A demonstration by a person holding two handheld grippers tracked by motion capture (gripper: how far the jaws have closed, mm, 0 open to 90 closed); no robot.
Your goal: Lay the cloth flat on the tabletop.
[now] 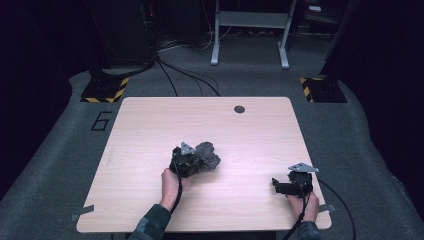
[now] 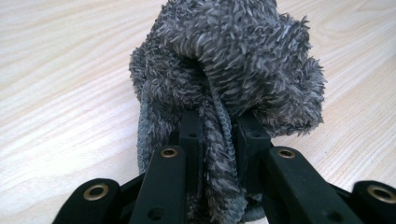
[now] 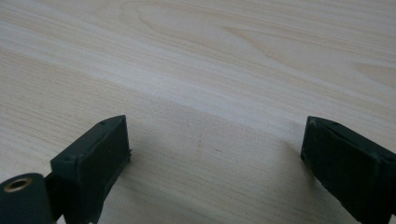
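Two tools | left tool (image 2: 219,140) clamped on grey cloth (image 2: 229,60) | right tool (image 3: 215,154) spread apart

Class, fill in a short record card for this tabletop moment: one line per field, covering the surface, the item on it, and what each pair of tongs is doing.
Surface: light wooden table
Item: grey fluffy cloth, bunched up near the table's middle
Left tongs: shut on a fold of the cloth
Right tongs: open, jaws wide apart, just above bare wood near the table's right front corner
Cloth contact: lying on the table
Hands: one on each pair of tongs
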